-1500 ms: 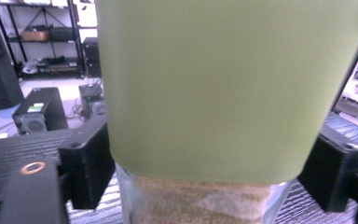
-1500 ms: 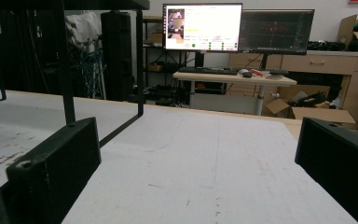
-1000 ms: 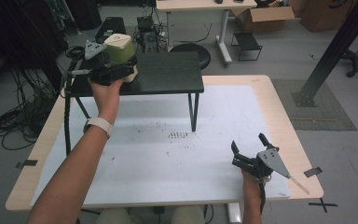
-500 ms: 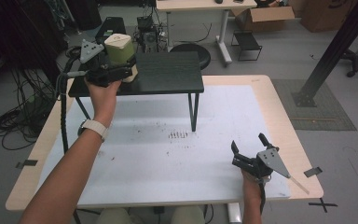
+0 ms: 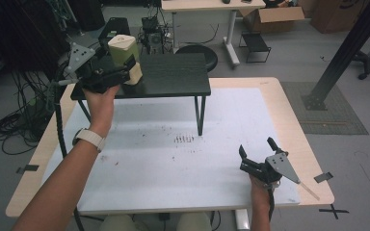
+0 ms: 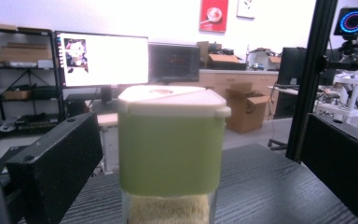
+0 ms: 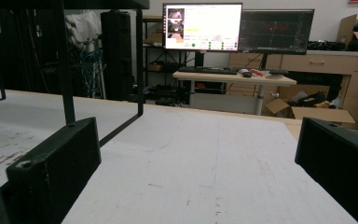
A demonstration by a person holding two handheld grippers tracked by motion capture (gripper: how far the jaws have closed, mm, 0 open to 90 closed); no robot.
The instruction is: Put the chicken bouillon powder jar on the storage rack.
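Observation:
A square jar (image 5: 123, 54) with a green sleeve and a white lid stands upright on the left part of a black raised shelf (image 5: 173, 74). My left gripper (image 5: 125, 68) is at the shelf's left edge with one jaw on each side of the jar. In the left gripper view the jar (image 6: 170, 140) sits between the jaws with a gap on both sides, so the left gripper (image 6: 200, 158) is open. A pale grainy filling shows below the sleeve. My right gripper (image 5: 256, 147) rests open and empty near the table's front right corner, pointing across the white mat (image 7: 205, 154).
The shelf stands on thin black legs (image 5: 201, 115) over the back of the white table mat (image 5: 173, 163). Dark smudges (image 5: 184, 139) mark the mat's middle. Cables and stands crowd the floor behind the shelf.
My left hand and gripper have drawn back a little to the left along the shelf edge; the jar stays in place. The right gripper has not moved.

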